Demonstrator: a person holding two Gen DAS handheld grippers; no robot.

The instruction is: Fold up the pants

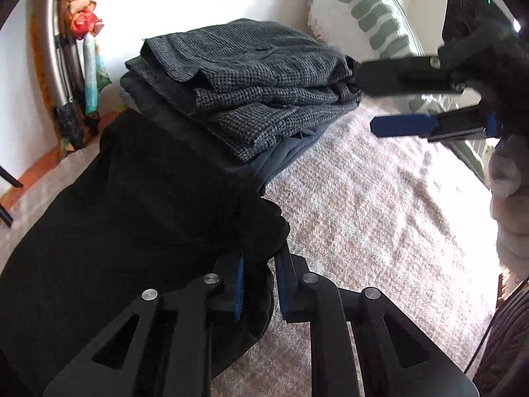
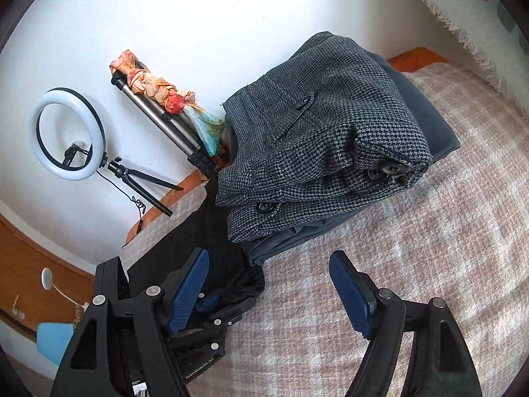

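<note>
Black pants (image 1: 132, 205) lie bunched on the bed's pinkish plaid blanket (image 1: 380, 215). My left gripper (image 1: 259, 281) is shut on a fold of the black pants at their near edge. The pants also show in the right wrist view (image 2: 215, 248), with the left gripper (image 2: 211, 301) clamped on them. My right gripper (image 2: 269, 281) is open and empty, hovering above the blanket in front of the clothes stack. It shows in the left wrist view (image 1: 367, 99) at the upper right, with its fingertips next to the stack.
A stack of folded clothes, grey houndstooth pants (image 2: 317, 139) on dark blue garments (image 2: 426, 112), sits by the wall. A fringed leaf-pattern pillow (image 1: 360, 10) lies behind. A ring light (image 2: 66, 135) and a tripod with a scarf (image 2: 158, 106) stand by the wall.
</note>
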